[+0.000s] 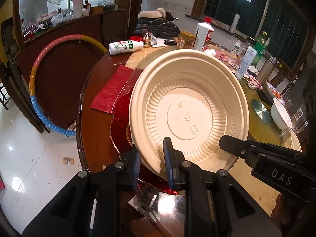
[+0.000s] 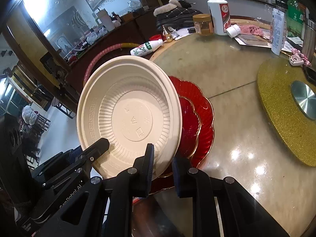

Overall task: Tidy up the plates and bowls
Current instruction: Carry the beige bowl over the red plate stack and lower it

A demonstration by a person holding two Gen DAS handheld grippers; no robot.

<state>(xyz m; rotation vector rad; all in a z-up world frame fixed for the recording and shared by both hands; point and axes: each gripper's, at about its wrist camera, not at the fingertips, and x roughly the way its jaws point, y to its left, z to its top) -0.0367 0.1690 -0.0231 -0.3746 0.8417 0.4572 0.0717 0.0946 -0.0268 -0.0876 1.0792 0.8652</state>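
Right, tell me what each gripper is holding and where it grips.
Both hold the beige bowl by its near rim: the left gripper on its left part, the right gripper on its right.

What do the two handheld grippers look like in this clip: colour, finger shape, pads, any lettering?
Both the left gripper and right gripper are matte black, with angular linkage arms, silver pivot pins and blue ribbed pads. White lettering marks the bodies. No cables or sleeves show.

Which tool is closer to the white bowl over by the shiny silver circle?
Right. The right tool pinches the beige bowl's edge on the side toward the white bowl; the left tool grips the far edge.
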